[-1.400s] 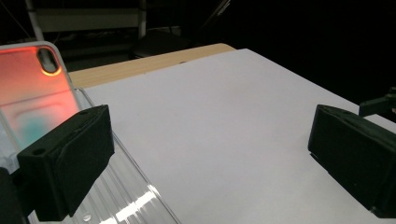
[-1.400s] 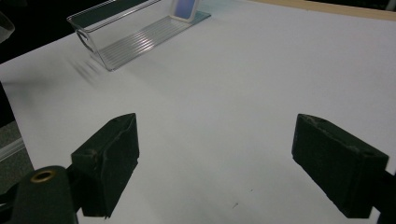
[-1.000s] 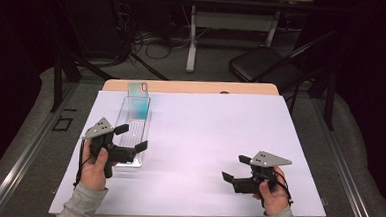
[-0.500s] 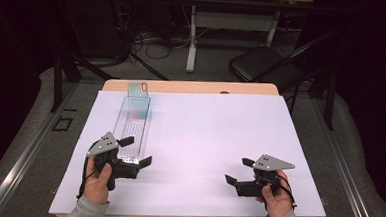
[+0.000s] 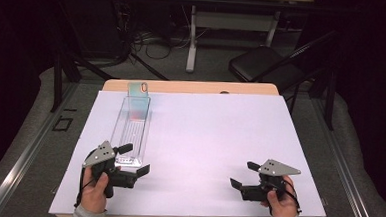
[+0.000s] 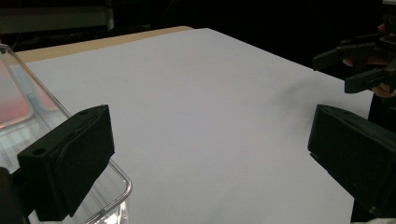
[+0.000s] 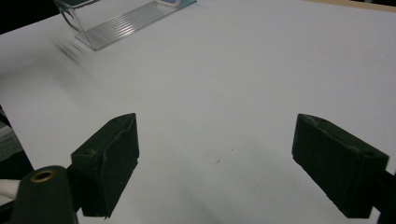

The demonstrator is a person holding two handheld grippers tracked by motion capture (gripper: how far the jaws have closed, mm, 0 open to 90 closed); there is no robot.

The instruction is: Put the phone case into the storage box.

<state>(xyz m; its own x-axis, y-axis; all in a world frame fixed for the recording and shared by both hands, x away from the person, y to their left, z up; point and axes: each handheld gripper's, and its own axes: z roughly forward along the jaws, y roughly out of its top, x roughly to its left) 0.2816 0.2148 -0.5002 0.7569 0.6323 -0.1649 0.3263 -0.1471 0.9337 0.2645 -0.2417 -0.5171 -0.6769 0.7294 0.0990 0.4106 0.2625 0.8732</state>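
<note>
A white table (image 5: 204,139) carries a long clear tray (image 5: 129,132) at its left side, a pinkish card (image 5: 138,92) propped at the far end. The left gripper (image 5: 134,160) sits at the tray's near end, jaws spread wide and empty — placed, I judge, to take it; the right gripper (image 5: 241,175) waits well apart, also spread and empty.

Bare white sheet (image 5: 214,139) between tongs; clear tray (image 5: 131,130) blocking far left.

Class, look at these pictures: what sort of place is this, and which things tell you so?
Probably a lab or recording room, not a home: dark surroundings, a table covered with plain white sheet, loose cables on the floor beyond it, a folding chair, and a hand-held left gripper and right gripper.
</note>
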